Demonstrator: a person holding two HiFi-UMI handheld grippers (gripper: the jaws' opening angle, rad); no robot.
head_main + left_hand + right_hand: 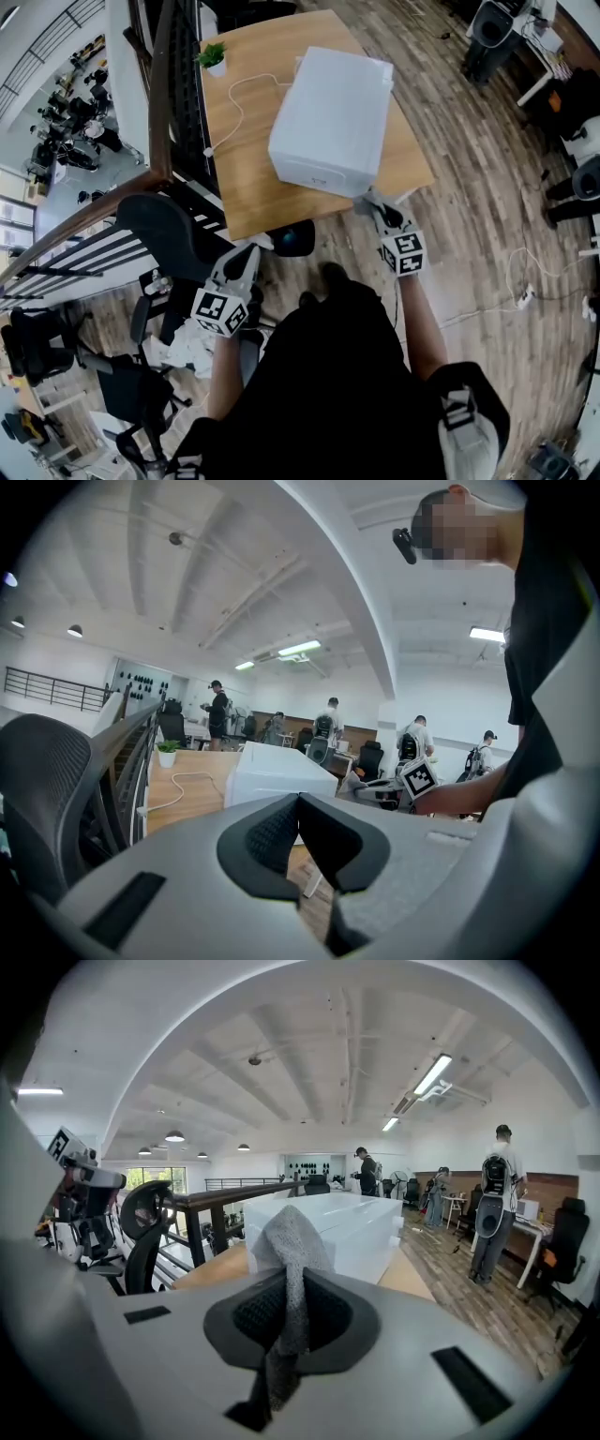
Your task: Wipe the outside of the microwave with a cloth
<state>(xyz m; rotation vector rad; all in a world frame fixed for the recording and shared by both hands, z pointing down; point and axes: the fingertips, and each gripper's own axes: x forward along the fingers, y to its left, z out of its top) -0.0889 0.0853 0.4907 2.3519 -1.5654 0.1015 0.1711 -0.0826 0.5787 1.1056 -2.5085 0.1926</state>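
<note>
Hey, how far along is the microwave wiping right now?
Done: the cloth is picked up, clamped in the right tool. In hand: that tool is close to the microwave, at its front corner; contact is unclear. Left: seemingly all the wiping. The left tool is shut on nothing, held back.

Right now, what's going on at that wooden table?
A person stands at the wooden table with a hand-held gripper in each hand. The right hand-held gripper is shut on a grey cloth, held by the near corner of the white microwave; whether the cloth touches it is unclear. The left hand-held gripper is shut on nothing, held low, apart from the microwave.
</note>
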